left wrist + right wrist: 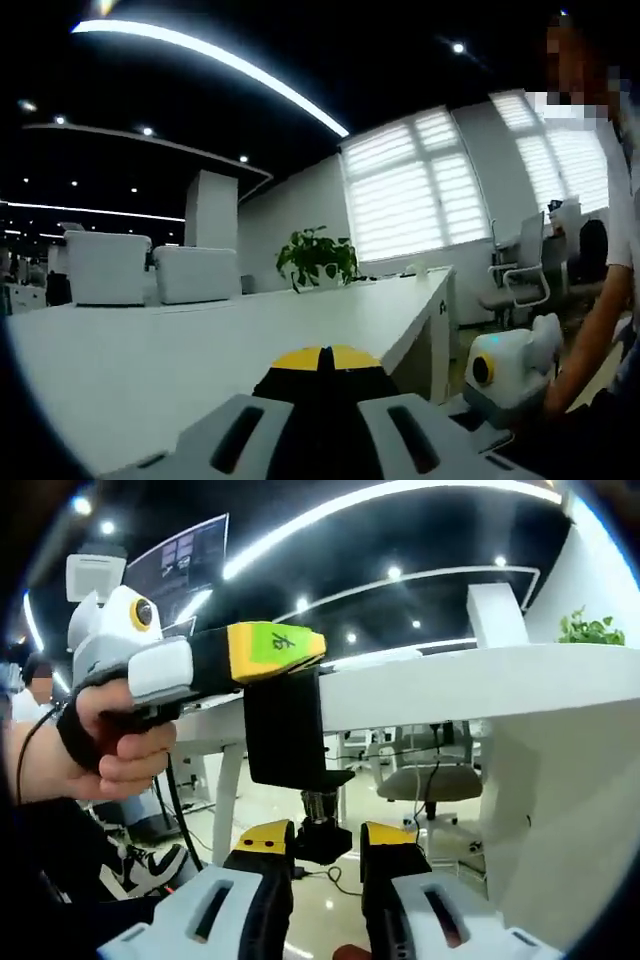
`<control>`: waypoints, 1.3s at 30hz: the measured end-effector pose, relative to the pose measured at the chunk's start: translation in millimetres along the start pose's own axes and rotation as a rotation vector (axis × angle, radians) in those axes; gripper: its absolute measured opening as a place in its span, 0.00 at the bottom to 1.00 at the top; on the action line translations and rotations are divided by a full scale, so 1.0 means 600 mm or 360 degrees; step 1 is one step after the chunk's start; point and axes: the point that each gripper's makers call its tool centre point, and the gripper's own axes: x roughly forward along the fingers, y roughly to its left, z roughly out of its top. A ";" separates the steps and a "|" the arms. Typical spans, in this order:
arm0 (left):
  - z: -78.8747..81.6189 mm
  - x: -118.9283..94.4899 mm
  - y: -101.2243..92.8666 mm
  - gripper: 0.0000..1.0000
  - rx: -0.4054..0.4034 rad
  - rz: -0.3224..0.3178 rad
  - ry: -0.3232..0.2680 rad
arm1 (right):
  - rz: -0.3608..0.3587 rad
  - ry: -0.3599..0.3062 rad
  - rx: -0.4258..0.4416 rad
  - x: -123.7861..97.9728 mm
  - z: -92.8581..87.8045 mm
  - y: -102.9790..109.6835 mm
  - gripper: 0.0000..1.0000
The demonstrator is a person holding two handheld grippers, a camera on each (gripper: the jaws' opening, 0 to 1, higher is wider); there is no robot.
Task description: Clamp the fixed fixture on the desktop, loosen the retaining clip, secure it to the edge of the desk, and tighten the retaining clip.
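Right gripper view: shows the black fixture hanging at the near edge of the white desk, upper arm over the top, body down the front. Shows the left gripper, carried by a hand, clamped on the fixture's top, yellow tips closed over it at desk level. Places the retaining clip (a short threaded stem with a dark knob, as far as can be made out) under the body, between the raised jaws of the right gripper. Leaves it impossible to tell whether those jaws pinch the knob or merely flank it.

Left gripper view: looks across the desk from the left gripper, jaws together around something dark; right gripper off the desk's corner, lower right.

Handling, as a judgement: looks rigid, probably metal, with some weight, so unlikely to bend or crush. Smooth paint may slip under the pads; best held flat across the top arm. Calls for a square, firm grip on the knob, turned about the stem's axis, since a small round knob can easily twist out.
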 end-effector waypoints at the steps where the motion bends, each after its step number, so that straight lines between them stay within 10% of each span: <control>1: 0.001 -0.002 0.002 0.02 -0.0020 0.0019 -0.0013 | -0.0005 -0.0003 0.0019 0.000 0.000 -0.002 0.22; 18: -0.028 -0.030 -0.047 0.02 -0.0067 -0.0026 0.0055 | 0.0037 -0.0038 0.0012 0.000 0.006 0.013 0.20; 39: -0.049 -0.030 -0.028 0.02 -0.0150 -0.0004 0.0052 | -0.0058 -0.0039 -0.0105 -0.001 -0.002 0.017 0.23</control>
